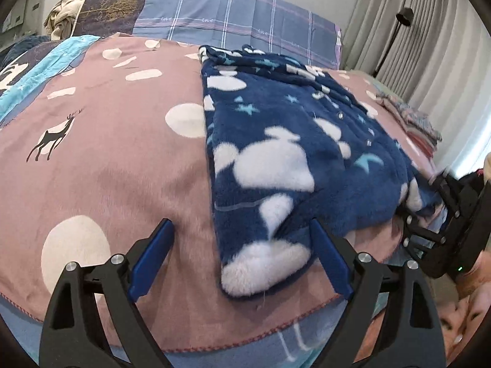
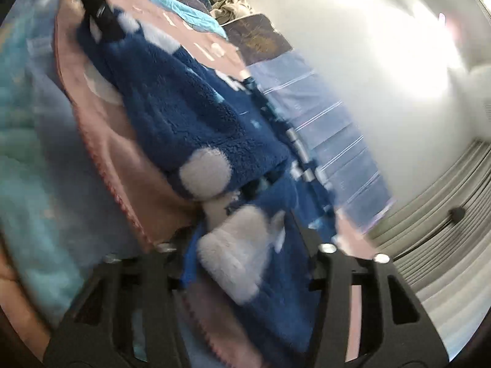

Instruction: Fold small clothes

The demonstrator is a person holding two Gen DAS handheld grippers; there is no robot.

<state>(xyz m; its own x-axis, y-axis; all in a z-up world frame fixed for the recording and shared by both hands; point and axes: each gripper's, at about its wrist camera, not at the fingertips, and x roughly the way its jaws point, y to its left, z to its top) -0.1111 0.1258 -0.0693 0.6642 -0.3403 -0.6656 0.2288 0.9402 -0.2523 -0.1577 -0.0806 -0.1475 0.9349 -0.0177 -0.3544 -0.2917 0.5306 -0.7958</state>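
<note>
Our left gripper (image 1: 242,256) pointed downward, jaws spread wide with nothing pinched. Our right gripper (image 2: 245,263), rolled sideways, was clamped on fabric; a hand (image 1: 474,279) gripped its body.

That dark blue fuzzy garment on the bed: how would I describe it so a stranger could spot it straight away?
Start at the bed, covered by a pink blanket printed with pale circles and a deer. On its right half lies the fleece garment, partly folded. It alone is navy and plush, with white blobs, pale blue stars and small shiny snaps.
</note>
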